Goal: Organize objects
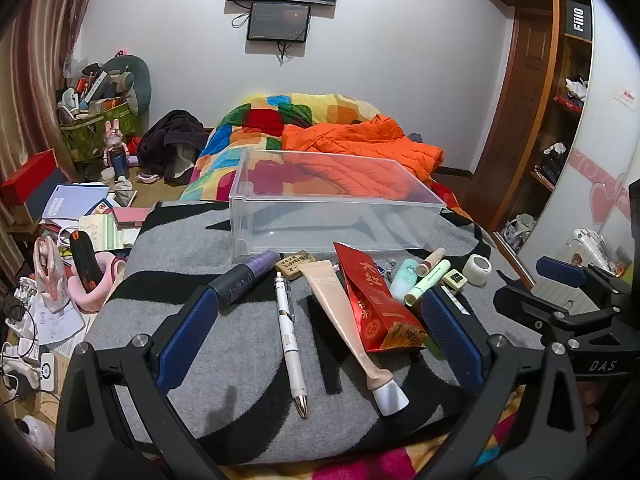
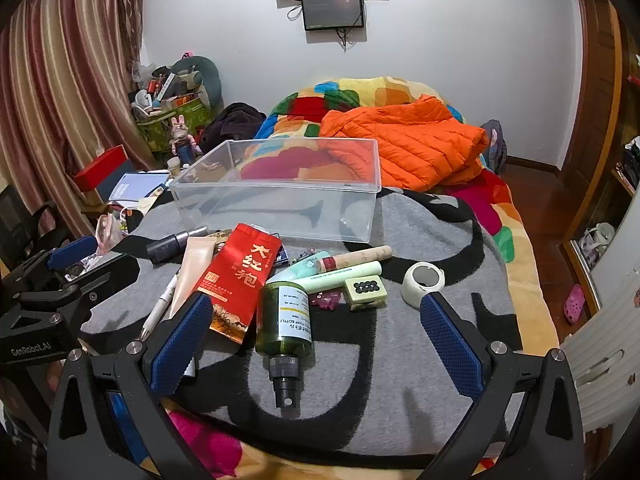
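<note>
A clear plastic bin stands empty on a grey and black blanket. In front of it lie a white pen, a beige tube, a red tea packet, a purple-black bottle, a dark green spray bottle, a green mahjong tile and a tape roll. My left gripper is open above the pen and tube. My right gripper is open around the spray bottle, not touching it.
An orange jacket and a colourful quilt lie behind the bin. Books and clutter crowd the left side. A wardrobe stands at the right. Small tubes lie beside the tile.
</note>
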`<state>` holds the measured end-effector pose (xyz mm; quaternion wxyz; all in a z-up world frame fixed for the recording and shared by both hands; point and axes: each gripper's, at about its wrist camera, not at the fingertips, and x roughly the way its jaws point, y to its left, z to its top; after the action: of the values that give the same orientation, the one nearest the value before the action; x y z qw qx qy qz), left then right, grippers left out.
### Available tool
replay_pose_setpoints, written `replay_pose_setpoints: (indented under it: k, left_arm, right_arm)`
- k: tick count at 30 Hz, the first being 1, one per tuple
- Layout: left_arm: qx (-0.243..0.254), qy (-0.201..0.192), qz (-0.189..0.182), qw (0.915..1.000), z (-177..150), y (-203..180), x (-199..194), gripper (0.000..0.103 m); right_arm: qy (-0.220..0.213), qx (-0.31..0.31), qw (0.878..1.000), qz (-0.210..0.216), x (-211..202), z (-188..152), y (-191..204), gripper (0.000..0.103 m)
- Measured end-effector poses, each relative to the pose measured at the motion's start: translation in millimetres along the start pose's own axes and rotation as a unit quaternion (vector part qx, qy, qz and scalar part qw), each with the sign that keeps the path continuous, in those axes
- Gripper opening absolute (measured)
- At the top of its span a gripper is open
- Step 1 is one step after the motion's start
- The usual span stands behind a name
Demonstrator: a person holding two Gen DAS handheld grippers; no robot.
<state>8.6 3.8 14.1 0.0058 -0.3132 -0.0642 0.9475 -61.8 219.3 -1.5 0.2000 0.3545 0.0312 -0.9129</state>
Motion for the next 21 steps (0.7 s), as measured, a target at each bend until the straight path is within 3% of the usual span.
replay_pose_setpoints:
  k: [21]
  left_arm:
    - [0.025,-0.014,0.006,0.9996,-0.9,-12.5,-7.8,0.103]
  right_arm:
    - [-0.001,-0.001,1.000,0.002,-1.0,-1.9,2.6,0.103]
